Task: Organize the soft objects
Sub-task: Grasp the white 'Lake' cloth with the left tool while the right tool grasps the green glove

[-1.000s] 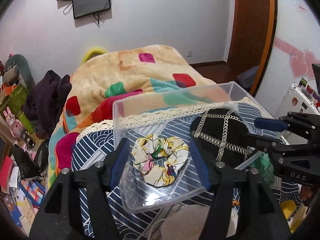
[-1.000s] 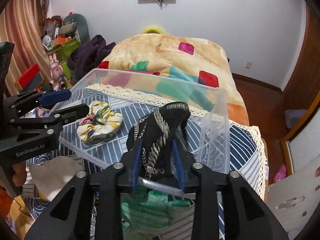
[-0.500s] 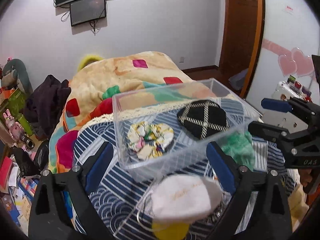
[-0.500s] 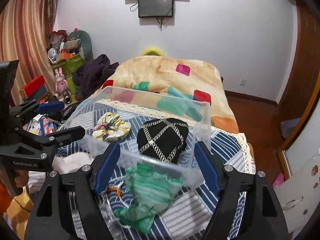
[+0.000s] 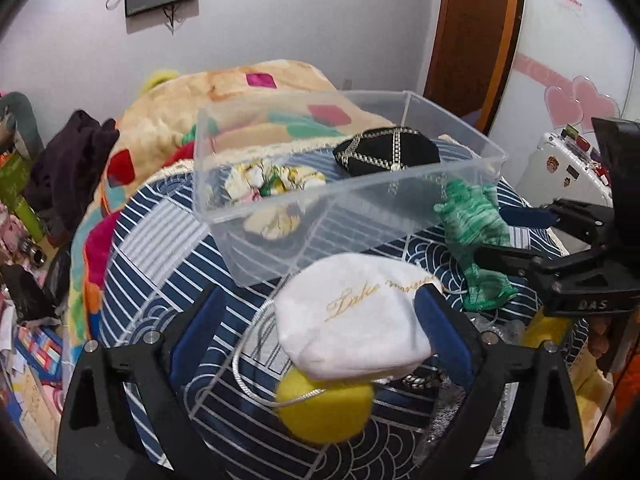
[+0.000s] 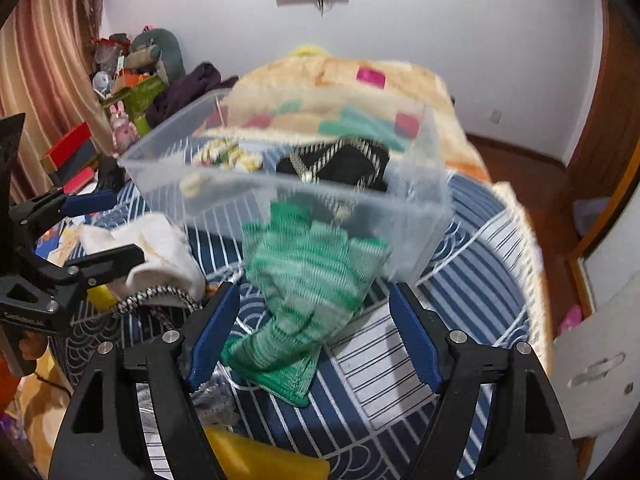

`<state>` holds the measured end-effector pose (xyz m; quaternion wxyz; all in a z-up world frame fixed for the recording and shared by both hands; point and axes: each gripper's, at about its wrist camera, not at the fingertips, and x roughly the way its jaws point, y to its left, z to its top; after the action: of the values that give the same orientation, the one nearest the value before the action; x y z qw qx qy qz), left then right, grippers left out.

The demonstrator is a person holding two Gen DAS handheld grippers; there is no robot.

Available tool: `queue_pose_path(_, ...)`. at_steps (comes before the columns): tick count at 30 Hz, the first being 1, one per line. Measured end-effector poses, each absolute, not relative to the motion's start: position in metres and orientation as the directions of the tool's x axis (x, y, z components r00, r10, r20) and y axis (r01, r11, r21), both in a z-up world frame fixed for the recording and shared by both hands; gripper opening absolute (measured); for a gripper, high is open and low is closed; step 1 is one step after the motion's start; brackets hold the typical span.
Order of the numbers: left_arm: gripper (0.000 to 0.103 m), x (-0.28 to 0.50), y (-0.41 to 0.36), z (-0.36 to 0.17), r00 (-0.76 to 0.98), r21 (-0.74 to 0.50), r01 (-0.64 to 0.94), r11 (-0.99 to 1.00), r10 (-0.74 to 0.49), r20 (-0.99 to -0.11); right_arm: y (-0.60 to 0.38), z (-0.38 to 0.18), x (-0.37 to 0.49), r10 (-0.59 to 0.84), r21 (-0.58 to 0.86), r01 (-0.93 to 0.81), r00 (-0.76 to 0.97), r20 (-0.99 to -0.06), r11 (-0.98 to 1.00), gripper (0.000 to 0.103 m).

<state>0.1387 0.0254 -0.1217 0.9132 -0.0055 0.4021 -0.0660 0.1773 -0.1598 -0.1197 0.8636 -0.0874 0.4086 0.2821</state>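
A clear plastic bin stands on the blue patterned cloth. In it lie a floral scrunchie and a black chain-trimmed hat. My left gripper is open around a white pouch with gold script; the pouch also shows in the right wrist view. A yellow ball lies under the pouch. My right gripper is open around a green knit glove, which lies in front of the bin.
A thin silver chain loops over the cloth near the pouch. A bed with a colourful blanket lies behind. Clutter and toys stand at the left. A white cabinet stands at the right.
Both grippers have pulled back from the bin and opened wide. The right one let go of the black hat, which now lies in the bin. The pouch and glove now sit between the fingers.
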Motion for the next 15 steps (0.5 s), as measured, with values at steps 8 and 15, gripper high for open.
queue_pose_path(8,0.07,0.141,0.022,-0.136,0.644,-0.124,0.145,0.982,-0.189,-0.741,-0.165,-0.129,0.179,0.454,0.14,-0.558,0.476,-0.753,0.818,0.033)
queue_pose_path(15,0.03,0.135,0.013,-0.13,0.645,-0.138,0.194,0.971,-0.233,-0.728,-0.166,-0.119,0.164,0.458,0.103,-0.574,0.518,-0.722,0.812,0.026)
